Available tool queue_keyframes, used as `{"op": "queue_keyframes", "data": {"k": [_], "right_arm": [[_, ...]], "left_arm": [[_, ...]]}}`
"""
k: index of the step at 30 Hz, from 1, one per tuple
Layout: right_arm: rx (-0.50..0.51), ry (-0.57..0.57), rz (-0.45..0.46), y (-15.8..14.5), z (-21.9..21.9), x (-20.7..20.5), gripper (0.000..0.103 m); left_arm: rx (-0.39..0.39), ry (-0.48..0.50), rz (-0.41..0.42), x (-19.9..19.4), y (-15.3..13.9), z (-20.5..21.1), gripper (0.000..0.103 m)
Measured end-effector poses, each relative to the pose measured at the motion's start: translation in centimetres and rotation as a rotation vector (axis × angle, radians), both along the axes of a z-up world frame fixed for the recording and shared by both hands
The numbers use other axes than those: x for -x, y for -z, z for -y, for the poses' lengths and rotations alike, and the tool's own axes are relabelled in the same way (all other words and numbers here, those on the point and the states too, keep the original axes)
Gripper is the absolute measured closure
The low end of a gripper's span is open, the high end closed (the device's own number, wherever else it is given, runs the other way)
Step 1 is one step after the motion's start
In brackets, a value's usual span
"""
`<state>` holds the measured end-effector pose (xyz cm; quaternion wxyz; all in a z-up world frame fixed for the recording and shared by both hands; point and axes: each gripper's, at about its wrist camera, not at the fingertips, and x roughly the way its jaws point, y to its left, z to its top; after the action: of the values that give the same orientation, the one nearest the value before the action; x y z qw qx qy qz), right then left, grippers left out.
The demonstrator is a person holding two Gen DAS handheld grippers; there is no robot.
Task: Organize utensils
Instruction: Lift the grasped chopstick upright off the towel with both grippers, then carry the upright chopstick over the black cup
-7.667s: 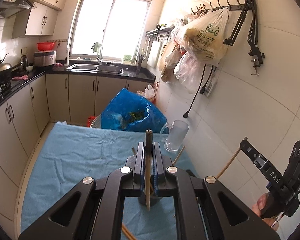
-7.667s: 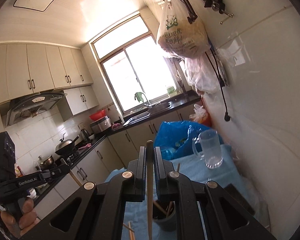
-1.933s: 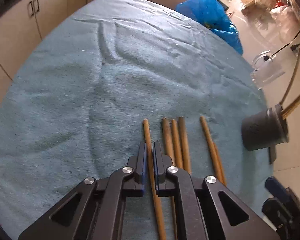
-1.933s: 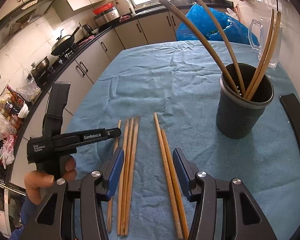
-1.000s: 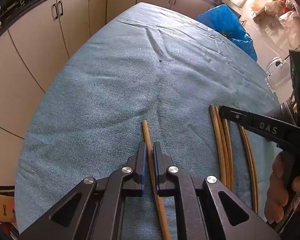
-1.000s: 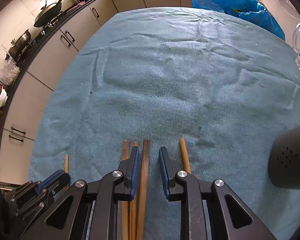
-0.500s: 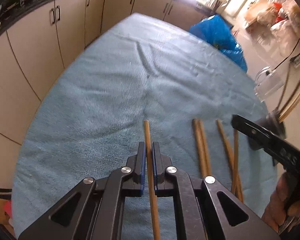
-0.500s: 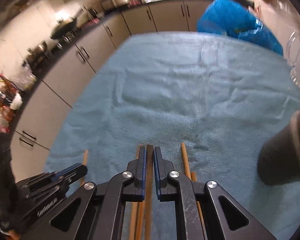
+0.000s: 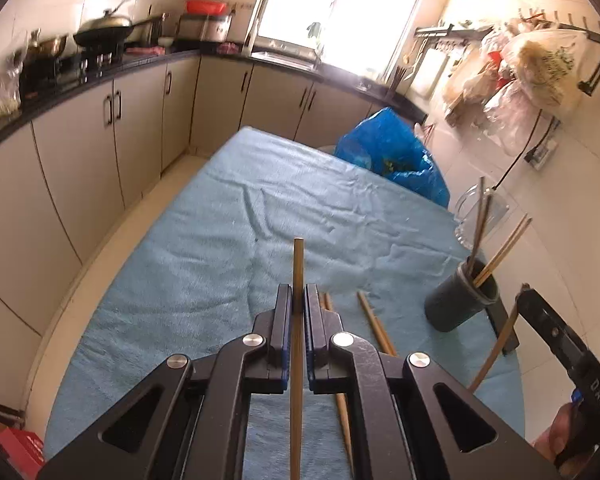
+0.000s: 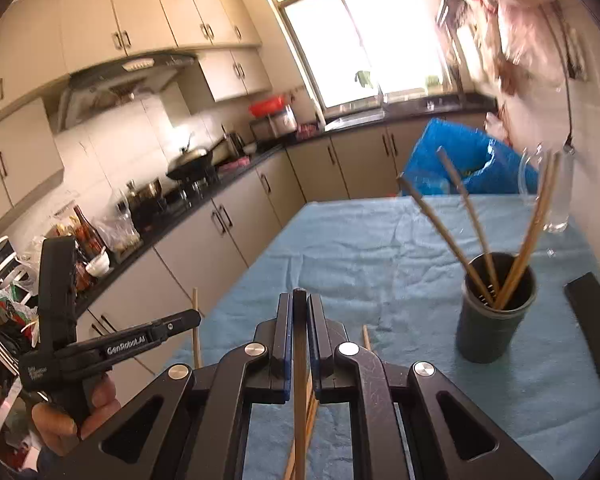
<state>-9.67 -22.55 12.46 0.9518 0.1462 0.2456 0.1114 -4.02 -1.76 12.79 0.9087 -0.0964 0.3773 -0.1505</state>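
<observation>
both the left gripper (image 9: 298,300) and right gripper (image 10: 299,312) clamp one chopstick each.

- Home kitchen.
- Range hood (image 10: 128,76) over wok (image 10: 190,164) on stove.
- Beige cabinets (image 9: 80,152), dark countertop (image 9: 148,62).
- Sink (image 9: 284,54) below window (image 9: 340,12).

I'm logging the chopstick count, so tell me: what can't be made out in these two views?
- Chopsticks on the cloth: both views, gripper bodies hide most, so no count.
- Lower end of the left gripper's chopstick: left view, cut off by the bottom edge.
- Holder bottom: right view, hidden by its wall.
</observation>
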Motion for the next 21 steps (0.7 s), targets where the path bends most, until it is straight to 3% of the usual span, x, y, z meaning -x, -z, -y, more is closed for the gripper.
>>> {"op": "queue_keyframes", "data": {"k": [7, 21], "right_arm": [[-0.017, 0.040, 0.079, -1.2, 1.4, 3.5, 0.095], [-0.052, 0.075, 0.108, -1.8, 3.2, 5.0, 0.095]], "left_arm": [[-0.001, 0.033, 0.034, 1.5, -1.3, 0.8, 0.098], [0.000, 0.027, 0.068, 2.7, -2.6, 1.1, 0.098]]}}
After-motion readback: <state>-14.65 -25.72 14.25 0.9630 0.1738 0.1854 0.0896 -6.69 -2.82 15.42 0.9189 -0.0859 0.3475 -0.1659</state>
